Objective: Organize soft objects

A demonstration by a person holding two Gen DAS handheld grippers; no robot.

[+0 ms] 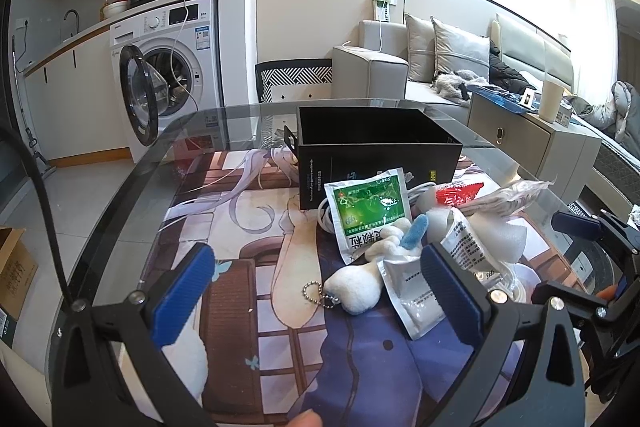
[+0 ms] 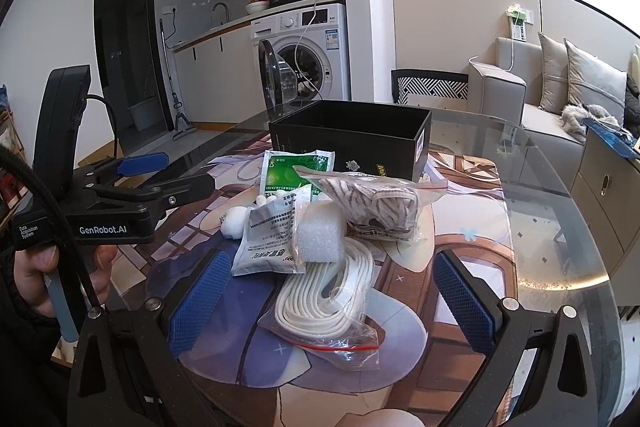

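Right gripper (image 2: 326, 291): jaws spread wide, nothing between the blue pads; hovers low over the near edge of the pile, pointing toward the far side. Directly ahead of it, bagged white rope (image 2: 328, 299) lies on the printed mat (image 2: 472, 227), nearest item of the pile.

Left gripper (image 1: 316, 291): jaws also wide apart, empty, held level just above the mat at the left of the pile. In the right wrist view a hand (image 2: 40, 267) wraps its handle, fingers curled around the grip.

Pile, centre of the glass table (image 2: 560, 247): white foam block (image 2: 320, 233), white sachet (image 2: 272, 239), green sachet (image 1: 370, 211), plush keychain (image 1: 360, 283), bagged striped fabric (image 2: 380, 205). All touching or overlapping.

Black box (image 2: 352, 139) stands open-topped just beyond the pile; interior not visible.
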